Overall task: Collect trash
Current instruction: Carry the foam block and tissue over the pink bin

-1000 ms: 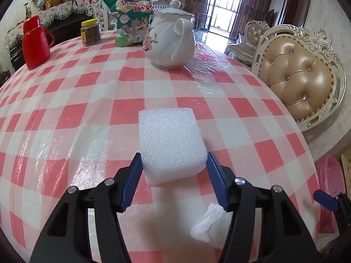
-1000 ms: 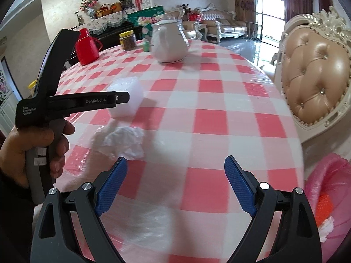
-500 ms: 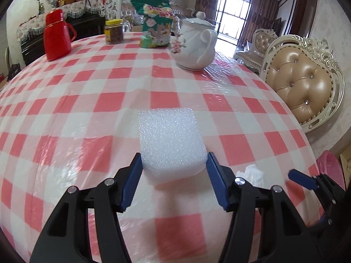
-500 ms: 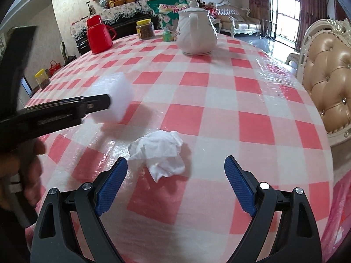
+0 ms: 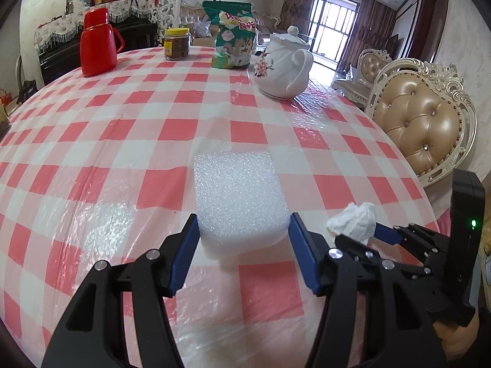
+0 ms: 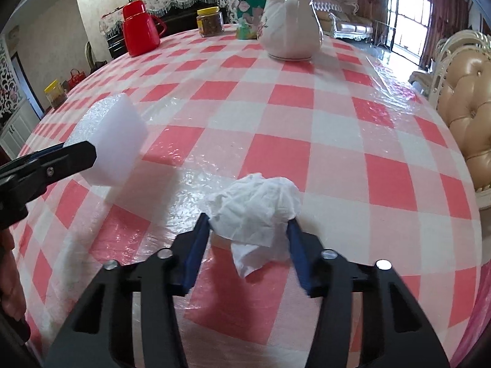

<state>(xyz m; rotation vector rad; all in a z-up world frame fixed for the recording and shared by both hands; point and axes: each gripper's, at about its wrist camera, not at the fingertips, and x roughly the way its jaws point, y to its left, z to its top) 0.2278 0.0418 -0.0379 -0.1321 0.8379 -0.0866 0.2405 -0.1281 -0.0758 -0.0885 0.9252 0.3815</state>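
Since the earlier frame, the right gripper (image 6: 249, 236) has closed from wide open, and its blue pads now press both sides of the crumpled tissue (image 6: 254, 211). The left gripper (image 5: 241, 247) keeps its narrow hold on the white foam block (image 5: 237, 199), as before. This block is rectangular with a rough, porous top and sits just above the table (image 5: 153, 128). The tissue is soft, wrinkled paper, near the right edge of the table and right of the foam. A glossy plastic film covers the red and white checked cloth. At the far side stand a white teapot (image 5: 282, 70), a red thermos (image 5: 96, 43), a jar (image 5: 177, 44) and a green snack bag (image 5: 233, 36), well apart from both grippers; the checked middle between is open. A padded chair (image 5: 423, 128) stands right of the table.
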